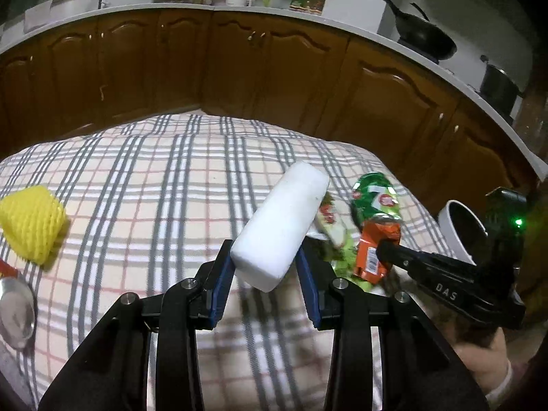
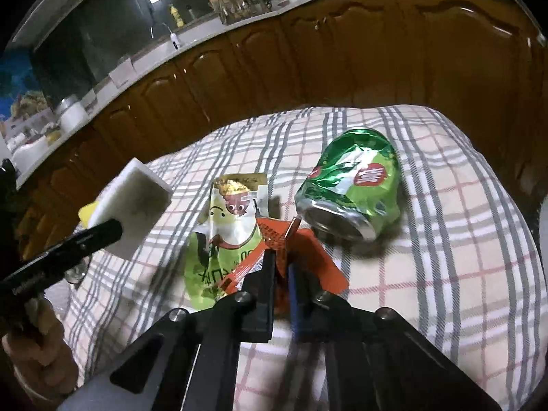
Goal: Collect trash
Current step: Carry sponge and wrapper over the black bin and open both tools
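- The white rectangular foam block (image 1: 282, 227) is clamped between the blue pads of the left gripper (image 1: 265, 267), lifted above the plaid tablecloth (image 1: 154, 178).
- The right gripper (image 2: 281, 267) is closed on a crumpled orange foil wrapper (image 2: 274, 239).
- A crushed green drink can (image 2: 352, 188) lies on its side just beyond the wrapper; a green-and-yellow snack pouch (image 2: 226, 229) lies flat beside it.
- A yellow foam fruit net (image 1: 32, 222) and a metal spoon (image 1: 15, 311) lie at the cloth's left side.
- A white bin (image 1: 459, 229) stands past the right edge.
- Brown wooden cabinets (image 1: 239, 68) under a pale countertop (image 1: 171, 5) curve behind; a black wok (image 1: 424, 37) sits on it.
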A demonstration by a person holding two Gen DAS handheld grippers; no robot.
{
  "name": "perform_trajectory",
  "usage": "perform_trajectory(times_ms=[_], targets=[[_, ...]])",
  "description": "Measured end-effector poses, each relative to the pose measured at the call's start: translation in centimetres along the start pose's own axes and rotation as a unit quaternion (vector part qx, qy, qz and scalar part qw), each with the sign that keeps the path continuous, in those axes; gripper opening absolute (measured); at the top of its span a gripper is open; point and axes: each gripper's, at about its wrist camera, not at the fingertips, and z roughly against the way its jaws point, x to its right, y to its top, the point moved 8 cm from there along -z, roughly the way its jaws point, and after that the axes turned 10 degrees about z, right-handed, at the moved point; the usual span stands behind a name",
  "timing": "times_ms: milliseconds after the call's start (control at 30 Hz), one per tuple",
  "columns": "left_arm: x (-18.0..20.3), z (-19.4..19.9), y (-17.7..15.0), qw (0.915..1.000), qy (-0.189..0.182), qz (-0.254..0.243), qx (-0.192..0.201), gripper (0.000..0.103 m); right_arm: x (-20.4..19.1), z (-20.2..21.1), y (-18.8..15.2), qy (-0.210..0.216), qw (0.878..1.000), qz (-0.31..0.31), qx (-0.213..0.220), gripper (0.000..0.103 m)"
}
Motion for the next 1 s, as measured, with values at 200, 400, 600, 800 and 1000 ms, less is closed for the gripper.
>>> perform_trajectory(times_ms=[200, 400, 600, 800, 1000], targets=[[3.7, 1.1, -1.0, 0.9995, -0.029, -0.009, 0.0, 0.035, 0.4, 4.5, -0.5, 0.008, 1.0, -0.003, 0.03, 0.004], [8.8, 1.3, -2.2, 0.9978, -0.058, -0.031, -0.008, 0.035, 3.6, 11.1, -1.7, -0.013, 0.997, -0.027, 0.07, 0.004], [14.1, 0.2, -3.8, 0.9943, -0.087, -0.054, -0.029, 0.035, 7.3, 14.3, -3.4, -0.038, 0.994, -0.058, 0.083, 0.004], [19.1, -0.2, -5.1, 0.9896, -0.109, -0.086, -0.039, 0.035, 12.2, 17.9, -5.1, -0.075, 0.987, -0.096, 0.1, 0.004], [22.9, -1.2, -5.6, 0.9857, -0.123, -0.103, -0.05, 0.035, 16.0, 20.8, -6.3, -0.109, 0.98, -0.123, 0.116, 0.004]])
